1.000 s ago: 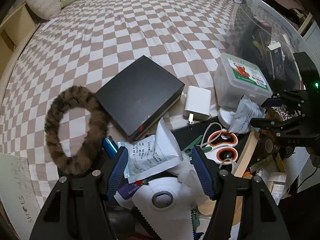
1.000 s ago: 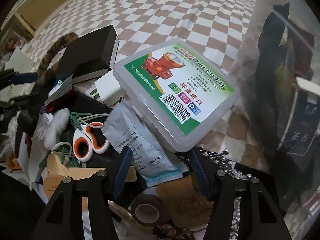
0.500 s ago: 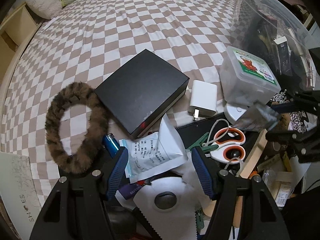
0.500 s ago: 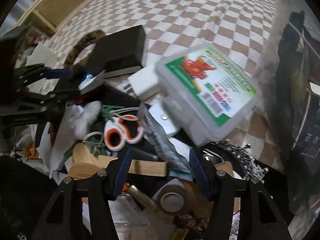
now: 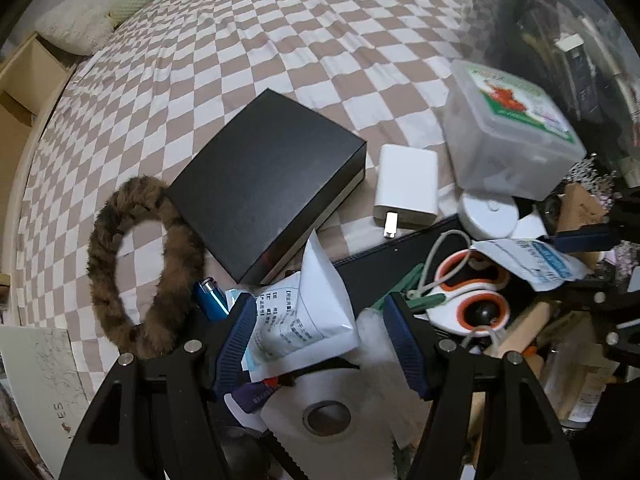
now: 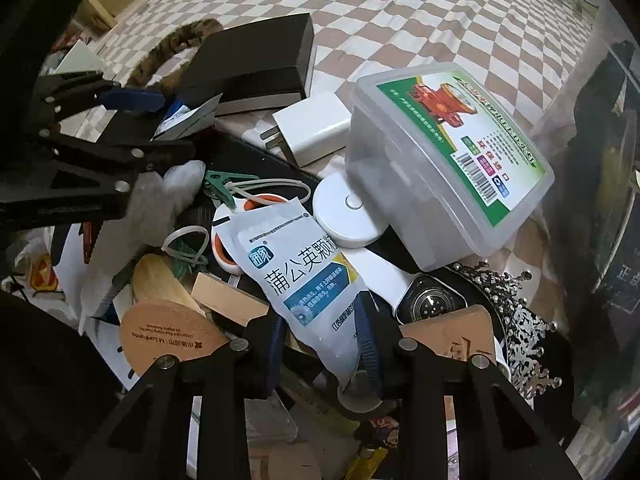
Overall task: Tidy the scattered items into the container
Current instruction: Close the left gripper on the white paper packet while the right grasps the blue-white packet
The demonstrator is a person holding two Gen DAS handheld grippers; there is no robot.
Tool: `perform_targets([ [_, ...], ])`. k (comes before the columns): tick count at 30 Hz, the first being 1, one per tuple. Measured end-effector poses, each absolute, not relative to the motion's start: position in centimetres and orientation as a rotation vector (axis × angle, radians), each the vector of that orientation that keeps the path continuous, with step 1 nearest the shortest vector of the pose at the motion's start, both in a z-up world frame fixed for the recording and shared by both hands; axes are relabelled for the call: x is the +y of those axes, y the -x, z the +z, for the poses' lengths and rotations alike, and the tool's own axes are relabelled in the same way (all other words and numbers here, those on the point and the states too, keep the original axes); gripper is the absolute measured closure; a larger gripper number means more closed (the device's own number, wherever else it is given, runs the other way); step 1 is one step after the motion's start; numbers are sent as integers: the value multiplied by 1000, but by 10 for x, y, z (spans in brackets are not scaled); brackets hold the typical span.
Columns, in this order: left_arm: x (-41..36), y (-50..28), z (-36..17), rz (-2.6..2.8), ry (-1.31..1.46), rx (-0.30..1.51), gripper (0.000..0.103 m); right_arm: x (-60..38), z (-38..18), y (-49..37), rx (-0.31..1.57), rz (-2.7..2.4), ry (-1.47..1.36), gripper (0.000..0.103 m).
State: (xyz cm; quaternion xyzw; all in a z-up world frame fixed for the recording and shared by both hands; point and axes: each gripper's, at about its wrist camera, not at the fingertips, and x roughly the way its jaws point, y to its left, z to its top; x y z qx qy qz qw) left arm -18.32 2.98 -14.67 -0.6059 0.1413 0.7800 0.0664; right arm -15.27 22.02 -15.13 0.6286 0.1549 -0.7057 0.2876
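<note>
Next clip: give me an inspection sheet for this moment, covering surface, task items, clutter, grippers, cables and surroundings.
Surface: checkered bedsheet, far part bare.
Task items: medicine sachet held; black box, white charger, plastic case, scissors, furry band loose; clear container at right, already holding things.
Clutter: second sachet, smartwatch, wooden pieces, tape roll piled near.
Grippers: right gripper shut on the sachet; left gripper open over the second sachet.
Cables: white zip ties; no cords seen.
Surroundings: pillow at the bed's far corner.
</note>
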Motion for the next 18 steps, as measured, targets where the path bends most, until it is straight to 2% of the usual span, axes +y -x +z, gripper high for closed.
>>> perform_targets([
  [12,-8,193,-143,2461,1834,406,37,218,-152,160,407,-1926,-1710,68],
  [14,-12,193,-142,2476,1826,393,41,216,-151,160,411,-1934,-1709,68],
  [15,-14,194,-141,2480,1822,382,48,215,-151,160,410,-1937,-1709,68],
  [18,-19,195,-141,2481,1813,360,50,211,-151,162,408,-1944,-1711,68],
])
